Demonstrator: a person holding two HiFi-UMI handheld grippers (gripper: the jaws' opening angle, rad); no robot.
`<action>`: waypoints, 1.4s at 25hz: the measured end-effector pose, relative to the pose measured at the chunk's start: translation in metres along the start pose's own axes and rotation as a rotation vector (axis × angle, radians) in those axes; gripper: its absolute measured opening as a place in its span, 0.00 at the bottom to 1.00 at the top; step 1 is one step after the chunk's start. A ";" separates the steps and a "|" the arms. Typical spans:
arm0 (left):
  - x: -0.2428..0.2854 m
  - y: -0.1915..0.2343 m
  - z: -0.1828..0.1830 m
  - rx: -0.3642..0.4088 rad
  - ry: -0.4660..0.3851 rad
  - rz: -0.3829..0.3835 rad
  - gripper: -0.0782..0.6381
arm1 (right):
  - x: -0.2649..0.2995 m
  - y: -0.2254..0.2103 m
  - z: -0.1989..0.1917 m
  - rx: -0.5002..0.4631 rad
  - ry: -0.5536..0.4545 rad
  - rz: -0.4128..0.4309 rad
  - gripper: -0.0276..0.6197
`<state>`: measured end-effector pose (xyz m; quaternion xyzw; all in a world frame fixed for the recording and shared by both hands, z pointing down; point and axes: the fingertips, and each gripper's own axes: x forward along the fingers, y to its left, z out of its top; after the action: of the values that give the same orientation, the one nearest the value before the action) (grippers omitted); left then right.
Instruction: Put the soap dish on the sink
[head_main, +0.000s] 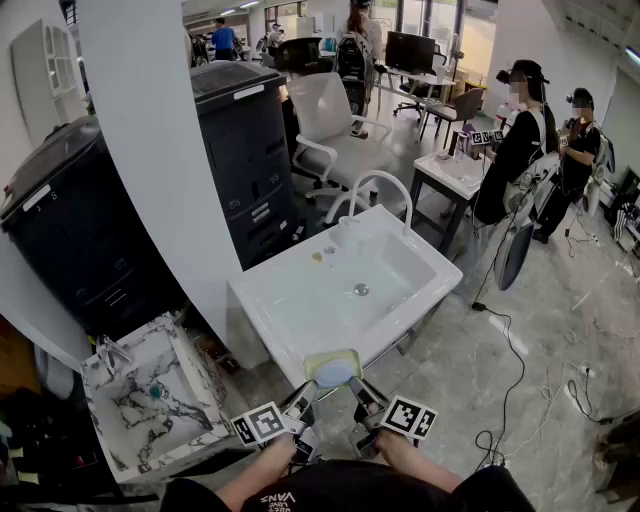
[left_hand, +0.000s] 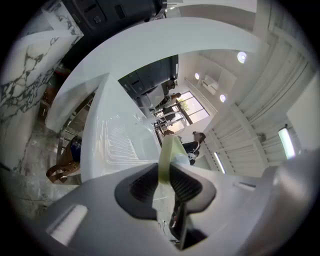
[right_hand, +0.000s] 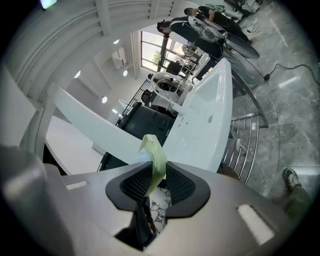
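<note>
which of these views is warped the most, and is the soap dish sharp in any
Head view: mild bending at the edges, even light, soap dish small but sharp by the white sink. Left gripper view: heavy fisheye, ceiling lights flare, dish rim soft. Right gripper view: same fisheye, window blown out, dish rim crisper.

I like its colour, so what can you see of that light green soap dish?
The pale green, plastic-looking soap dish is a rounded square with a raised rim and a paler oval in its hollow. It lies roughly level over the near edge of the white rectangular sink. The left claw and right claw each pinch its rim at a near corner. Whether it touches the sink is unclear.
</note>
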<state>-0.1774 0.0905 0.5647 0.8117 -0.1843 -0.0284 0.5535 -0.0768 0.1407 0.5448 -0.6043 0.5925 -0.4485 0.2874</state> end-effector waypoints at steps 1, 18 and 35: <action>0.000 0.000 0.002 0.002 -0.001 -0.001 0.28 | 0.002 0.001 0.000 -0.002 0.000 0.002 0.17; 0.043 -0.007 0.012 0.007 -0.031 0.009 0.28 | 0.020 -0.012 0.041 0.009 0.017 0.024 0.17; 0.139 -0.032 -0.002 -0.025 -0.209 0.082 0.28 | 0.040 -0.055 0.144 -0.043 0.213 0.099 0.17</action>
<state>-0.0386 0.0566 0.5585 0.7890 -0.2738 -0.0923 0.5421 0.0712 0.0830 0.5392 -0.5295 0.6582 -0.4826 0.2315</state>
